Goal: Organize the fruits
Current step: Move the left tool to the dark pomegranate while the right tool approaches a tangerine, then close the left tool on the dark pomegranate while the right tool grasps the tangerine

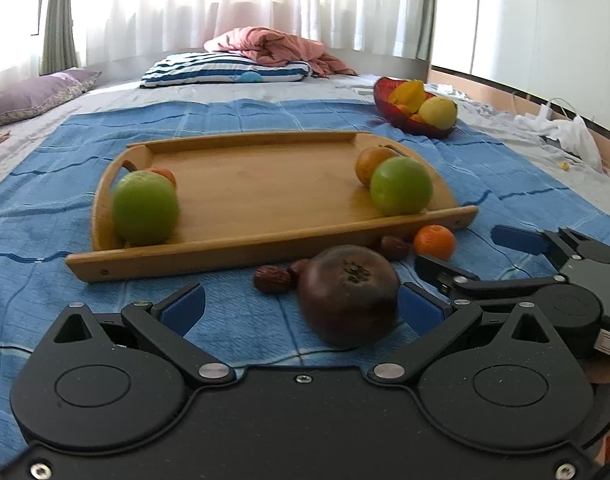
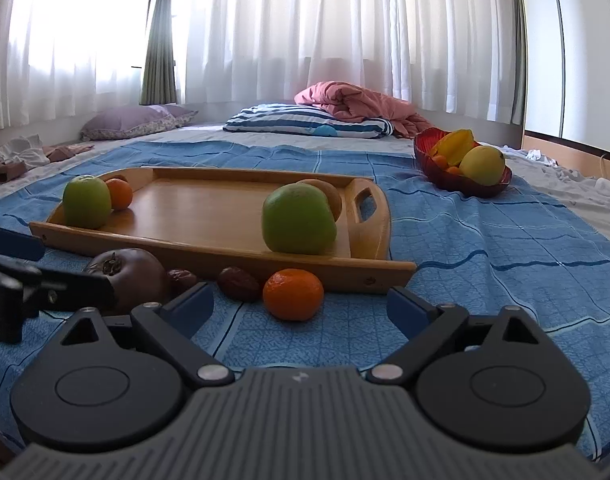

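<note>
Hidden or partly seen: a brown fruit (image 1: 371, 164) is sitting behind the right apple (image 1: 401, 186) on the tray (image 1: 265, 184), only partly showing; a small orange (image 1: 163, 174) is peeking from behind the left apple (image 1: 145, 208); one of the dates (image 1: 271, 279) is lying half covered by the dark fruit (image 1: 349, 294); the bowl (image 1: 409, 120) contents are overlapping, with a yellow fruit (image 1: 439, 112) and a starfruit (image 1: 409, 94) showing and small orange pieces hard to make out. Left tongs (image 1: 301, 306): standing wide open, low over the blue blanket (image 1: 85, 152) on the bed, with the dark fruit lying between the blue pads, close against the right pad (image 1: 419, 306); whether it is touching cannot be told. Right tongs (image 2: 299, 306): standing wide open, holding nothing, with a mandarin (image 2: 293, 294) lying on the blanket just ahead between the fingers, apart from both pads. Loose fruit: the dark fruit, dates and mandarin are lying on the blanket just in front of the tray's near rim. Bowl: sitting on the blanket, well apart from the tray, far right.
</note>
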The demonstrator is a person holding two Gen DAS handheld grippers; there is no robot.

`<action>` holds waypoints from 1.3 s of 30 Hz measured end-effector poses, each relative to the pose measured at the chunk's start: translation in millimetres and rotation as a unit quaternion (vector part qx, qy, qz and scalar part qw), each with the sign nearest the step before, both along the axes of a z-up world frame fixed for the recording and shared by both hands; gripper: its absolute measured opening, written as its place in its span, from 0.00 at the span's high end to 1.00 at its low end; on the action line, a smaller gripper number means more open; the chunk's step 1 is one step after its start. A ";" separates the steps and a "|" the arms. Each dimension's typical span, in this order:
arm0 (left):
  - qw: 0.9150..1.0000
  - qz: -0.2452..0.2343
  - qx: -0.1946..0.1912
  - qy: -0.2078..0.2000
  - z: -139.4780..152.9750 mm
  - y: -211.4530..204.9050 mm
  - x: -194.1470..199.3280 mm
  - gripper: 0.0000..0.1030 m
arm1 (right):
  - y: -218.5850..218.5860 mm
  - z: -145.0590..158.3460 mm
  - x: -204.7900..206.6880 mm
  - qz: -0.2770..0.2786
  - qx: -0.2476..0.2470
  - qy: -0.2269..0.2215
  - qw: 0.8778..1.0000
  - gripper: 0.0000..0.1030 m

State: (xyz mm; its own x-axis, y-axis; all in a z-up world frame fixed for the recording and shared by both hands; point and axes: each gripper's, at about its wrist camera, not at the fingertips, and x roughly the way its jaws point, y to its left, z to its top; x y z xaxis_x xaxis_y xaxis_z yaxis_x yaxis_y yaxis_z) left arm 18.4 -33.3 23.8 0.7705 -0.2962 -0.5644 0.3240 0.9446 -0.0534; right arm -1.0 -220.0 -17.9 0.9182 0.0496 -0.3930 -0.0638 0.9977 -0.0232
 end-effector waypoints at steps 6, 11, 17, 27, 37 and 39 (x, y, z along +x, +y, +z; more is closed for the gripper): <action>1.000 -0.013 -0.002 0.006 -1.3 -11.4 -1.7 0.02 | -2.6 1.3 0.7 -0.009 -0.001 -0.001 1.000 0.06; 1.000 -0.013 -0.001 0.011 -2.0 -18.5 -1.4 0.09 | -8.1 1.0 -0.5 -0.019 0.009 -0.002 1.000 0.07; 1.000 -0.010 -0.007 0.015 -4.3 -21.4 -0.6 0.18 | -12.8 0.7 -1.4 -0.022 0.011 0.000 1.000 0.07; 0.998 0.005 -0.049 0.041 -8.5 -13.9 4.1 0.40 | -11.4 -1.3 4.3 -0.023 0.044 0.008 0.999 0.14; 0.998 0.009 -0.044 0.046 -14.4 -17.9 8.0 0.40 | -9.4 -4.5 13.1 -0.037 0.067 0.026 0.997 0.37; 0.998 0.010 -0.045 0.045 -14.8 -18.8 8.5 0.40 | -10.4 -4.8 13.9 -0.037 0.072 0.027 0.996 0.37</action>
